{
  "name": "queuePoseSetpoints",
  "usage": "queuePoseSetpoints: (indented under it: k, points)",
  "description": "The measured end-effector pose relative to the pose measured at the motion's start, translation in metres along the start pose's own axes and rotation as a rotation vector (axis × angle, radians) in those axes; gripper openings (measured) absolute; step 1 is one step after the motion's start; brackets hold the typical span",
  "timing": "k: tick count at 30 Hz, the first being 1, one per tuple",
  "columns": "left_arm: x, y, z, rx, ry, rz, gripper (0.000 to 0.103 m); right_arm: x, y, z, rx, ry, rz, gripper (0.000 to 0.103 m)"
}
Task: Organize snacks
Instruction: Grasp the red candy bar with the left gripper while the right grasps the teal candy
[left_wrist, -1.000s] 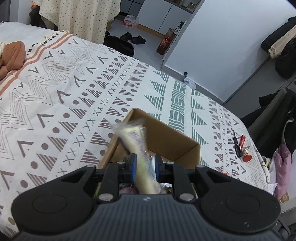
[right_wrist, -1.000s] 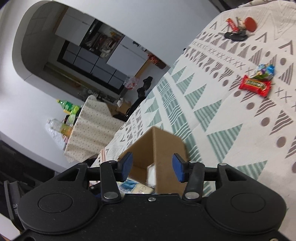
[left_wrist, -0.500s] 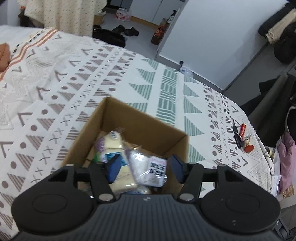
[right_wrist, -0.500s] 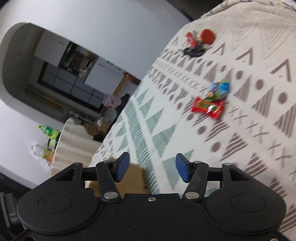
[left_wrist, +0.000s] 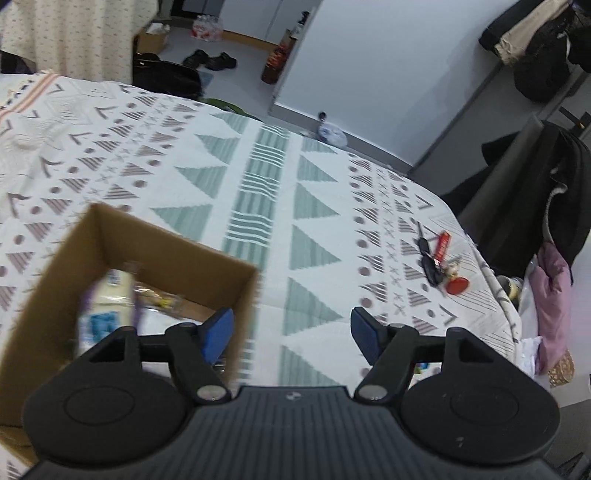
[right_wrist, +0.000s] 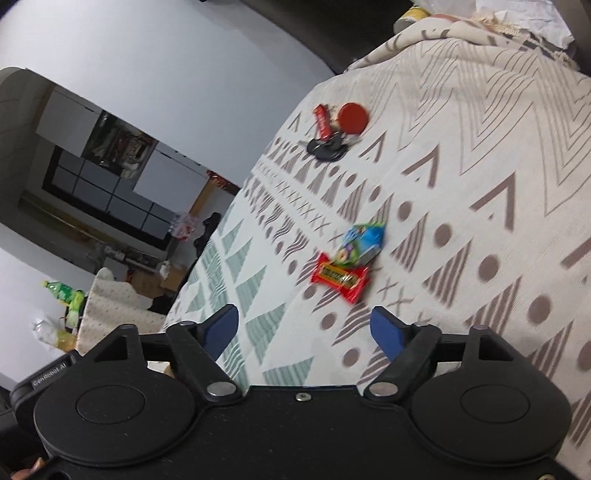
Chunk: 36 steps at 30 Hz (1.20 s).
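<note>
On the bedspread (right_wrist: 461, 147), snacks (right_wrist: 347, 264) lie just beyond the empty right gripper (right_wrist: 304, 326).

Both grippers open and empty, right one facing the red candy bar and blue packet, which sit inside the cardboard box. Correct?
Not quite. The right wrist view shows the red candy bar and blue packet lying on the bedspread, not in a box. Both the left gripper and right gripper are open and empty.

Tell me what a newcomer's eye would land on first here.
Likely the red candy bar and blue packet lying together on the patterned bedspread, just ahead of the open right gripper. Then the cardboard box of snacks by the open left gripper.
</note>
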<state>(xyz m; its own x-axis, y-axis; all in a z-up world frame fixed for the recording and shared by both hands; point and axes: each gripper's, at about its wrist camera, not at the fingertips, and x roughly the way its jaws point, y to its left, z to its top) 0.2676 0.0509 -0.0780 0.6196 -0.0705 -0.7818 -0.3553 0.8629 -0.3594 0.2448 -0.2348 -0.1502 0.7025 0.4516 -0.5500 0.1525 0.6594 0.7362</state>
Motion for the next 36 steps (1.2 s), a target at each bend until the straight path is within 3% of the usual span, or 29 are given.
queuePoseSetpoints:
  k: [3,16,19,21,25,28,31,36]
  points:
    - [0.012,-0.015,0.0,0.001,0.016,-0.04,0.069,0.006,-0.007,0.009,0.016,-0.002,-0.017,0.079]
    - [0.085,-0.055,-0.02,0.03,0.121,-0.08,0.067,0.047,-0.022,0.028,0.035,0.002,-0.056,0.077]
    - [0.101,-0.061,-0.024,0.017,0.143,-0.098,0.065,0.057,-0.028,0.031,0.049,0.001,-0.079,0.073]
    - [0.11,-0.064,-0.026,0.013,0.151,-0.102,0.061,0.062,-0.031,0.034,0.045,-0.005,-0.079,0.07]
    - [0.128,-0.069,-0.029,0.003,0.194,-0.111,0.043,0.071,-0.029,0.038,0.027,-0.004,-0.083,0.069]
    - [0.138,-0.072,-0.031,-0.003,0.212,-0.105,0.037,0.081,-0.027,0.042,0.006,0.016,-0.094,0.06]
    - [0.146,-0.074,-0.032,-0.013,0.234,-0.109,0.037,0.087,-0.031,0.045,0.005,0.027,-0.125,0.03]
    - [0.154,-0.082,-0.034,-0.018,0.248,-0.12,0.038,0.084,-0.036,0.045,-0.006,0.019,-0.096,0.026]
